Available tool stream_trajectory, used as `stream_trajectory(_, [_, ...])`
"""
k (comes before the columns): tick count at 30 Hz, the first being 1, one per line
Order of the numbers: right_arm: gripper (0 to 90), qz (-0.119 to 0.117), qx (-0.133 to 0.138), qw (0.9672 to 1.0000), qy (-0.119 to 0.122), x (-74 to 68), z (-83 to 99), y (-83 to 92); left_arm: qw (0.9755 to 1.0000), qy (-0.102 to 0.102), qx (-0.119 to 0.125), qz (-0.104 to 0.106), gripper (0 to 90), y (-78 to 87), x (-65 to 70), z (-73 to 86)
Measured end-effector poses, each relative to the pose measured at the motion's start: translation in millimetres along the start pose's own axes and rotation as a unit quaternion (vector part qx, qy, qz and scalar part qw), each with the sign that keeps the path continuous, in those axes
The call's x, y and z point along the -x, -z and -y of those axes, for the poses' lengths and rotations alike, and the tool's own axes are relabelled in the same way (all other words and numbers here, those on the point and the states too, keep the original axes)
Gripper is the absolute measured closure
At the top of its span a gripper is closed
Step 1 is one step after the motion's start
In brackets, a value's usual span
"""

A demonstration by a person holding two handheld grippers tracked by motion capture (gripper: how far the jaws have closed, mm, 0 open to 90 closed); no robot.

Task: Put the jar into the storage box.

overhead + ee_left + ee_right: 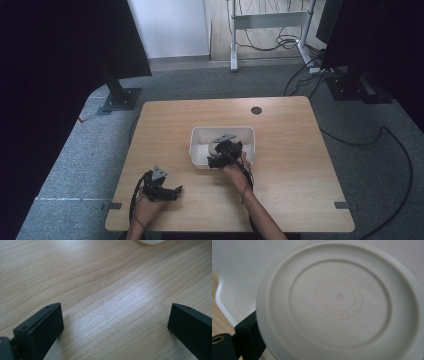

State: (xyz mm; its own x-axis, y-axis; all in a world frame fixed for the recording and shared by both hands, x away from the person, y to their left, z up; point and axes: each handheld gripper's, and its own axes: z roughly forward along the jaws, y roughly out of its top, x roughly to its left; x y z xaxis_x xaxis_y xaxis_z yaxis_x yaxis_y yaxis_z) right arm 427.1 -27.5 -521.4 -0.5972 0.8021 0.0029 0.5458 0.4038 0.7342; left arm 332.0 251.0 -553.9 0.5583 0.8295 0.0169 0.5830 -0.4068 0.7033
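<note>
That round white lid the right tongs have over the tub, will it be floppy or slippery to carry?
The lid looks like moulded plastic with raised rings, so probably stiff and light. Its smooth surface suggests it could slip. Held at its edge by the right tongs over the white tub, it may tilt.

Pale wood-grain table (280, 165), faint sheen; matt white plastic lid (339, 305), embossed lettering; smooth white plastic tub (250, 134)

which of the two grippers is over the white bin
The right gripper, reaching over the near rim of the white bin with a round white lid at its jaws. The left gripper sits over bare table, jaws wide apart.
</note>
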Motion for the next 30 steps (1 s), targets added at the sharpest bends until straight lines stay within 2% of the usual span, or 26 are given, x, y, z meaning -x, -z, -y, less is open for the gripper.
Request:
stream_trajectory(16, [2.2, -0.001, 0.014, 0.9999, 0.006, -1.2, -1.5, 12.2, 1.0000, 0.001, 0.003, -0.001, 1.7, 0.5, -0.8, 0.3])
stream_trajectory(30, [2.5, -0.002, 0.030, 0.9995, 0.010, -0.1, -2.2, 30.7, 1.0000, 0.001, 0.002, -0.001, 1.6, 0.5, -0.7, 0.3])
